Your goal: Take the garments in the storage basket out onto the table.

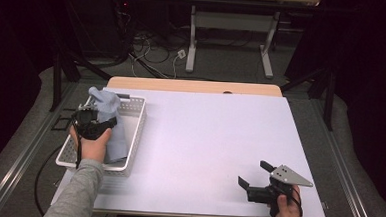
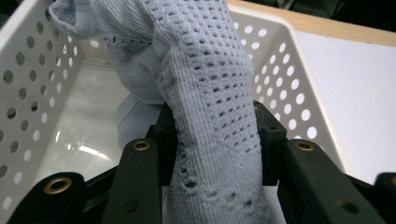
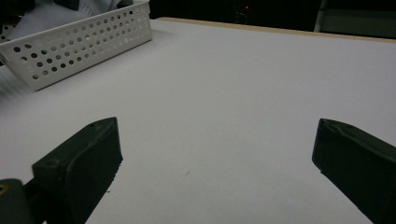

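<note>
Grey knit sleeve [image 1: 76, 192], black grippers, brass screws [image 2: 58, 185]

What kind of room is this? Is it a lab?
Probably a lab or workshop: loose cables lie on the floor behind the white-topped table, dark frame bars stand around it, and another desk sits beyond.

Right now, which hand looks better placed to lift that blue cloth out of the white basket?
The left. Its gripper is already shut on the blue cloth over the white basket, while the right gripper sits open, far across the table.

one white basket [image 1: 135, 130], one pale-blue knit cloth [image 2: 205, 93], two grippers
</note>
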A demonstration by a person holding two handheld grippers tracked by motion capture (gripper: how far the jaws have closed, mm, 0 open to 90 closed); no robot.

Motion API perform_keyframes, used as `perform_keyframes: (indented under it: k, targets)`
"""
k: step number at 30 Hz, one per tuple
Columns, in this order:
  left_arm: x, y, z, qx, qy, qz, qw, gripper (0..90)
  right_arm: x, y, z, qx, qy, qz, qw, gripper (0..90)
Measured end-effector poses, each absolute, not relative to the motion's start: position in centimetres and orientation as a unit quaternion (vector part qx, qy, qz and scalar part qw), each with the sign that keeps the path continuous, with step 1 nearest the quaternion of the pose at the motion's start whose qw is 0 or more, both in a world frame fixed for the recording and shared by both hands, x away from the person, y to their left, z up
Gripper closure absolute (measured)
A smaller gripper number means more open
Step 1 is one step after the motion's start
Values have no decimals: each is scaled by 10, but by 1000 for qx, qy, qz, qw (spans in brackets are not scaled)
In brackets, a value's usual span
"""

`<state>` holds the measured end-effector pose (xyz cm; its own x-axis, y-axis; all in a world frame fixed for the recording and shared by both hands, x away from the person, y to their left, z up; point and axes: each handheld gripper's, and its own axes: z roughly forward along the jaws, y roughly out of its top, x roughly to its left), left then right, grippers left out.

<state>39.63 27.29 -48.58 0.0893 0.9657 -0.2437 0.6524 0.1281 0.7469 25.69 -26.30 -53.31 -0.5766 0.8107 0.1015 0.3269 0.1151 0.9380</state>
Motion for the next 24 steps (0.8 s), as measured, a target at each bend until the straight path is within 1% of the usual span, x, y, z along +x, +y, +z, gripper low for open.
perform_keyframes:
  k: [20,24]
  targets:
    - [381,275,-460,605,598,267,453,624,257,-262,-533,402,712,530,226,12]
    - [377,276,-452,605,589,272,462,623,257,-263,-534,401,709,533,228,12]
